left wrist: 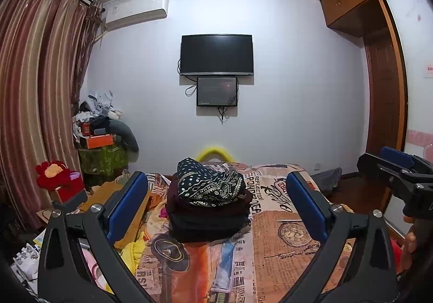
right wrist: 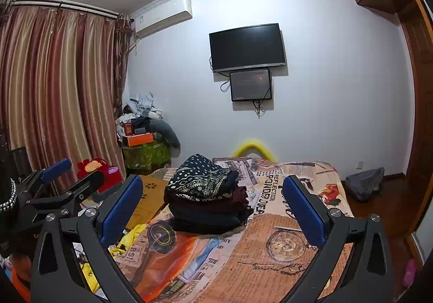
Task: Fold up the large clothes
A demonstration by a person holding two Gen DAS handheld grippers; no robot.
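Left gripper (left wrist: 216,205): jaws spread wide, nothing between the blue pads, hanging above the near part of the bed.
Right gripper (right wrist: 213,203): jaws wide apart too, nothing held, up over the bed beside its partner.
Stack of folded clothes (left wrist: 208,211): sitting on the bed, ahead of both grippers, framed in the gap between the fingers in each view, well apart from the pads.
Top piece (right wrist: 201,181): dark patterned garment with white dots and diamonds, loosely bunched, lying on the darker folds below.
Count in the stack: one patterned piece on top, then maroon and dark layers beneath; exact number hard to tell.
Bed cover (left wrist: 284,254): one, newspaper-and-pocket-watch print, orange and cream, bare around the stack.
Grippers counted: two, each showing at the edge of the other's view.
Screens on the wall: two, a television (left wrist: 216,54) with a smaller screen (left wrist: 217,91) just below it.
Corner by the curtains (right wrist: 54,92): a heap of boxes and clothing (right wrist: 143,127), a red plush toy (right wrist: 94,167) nearby.
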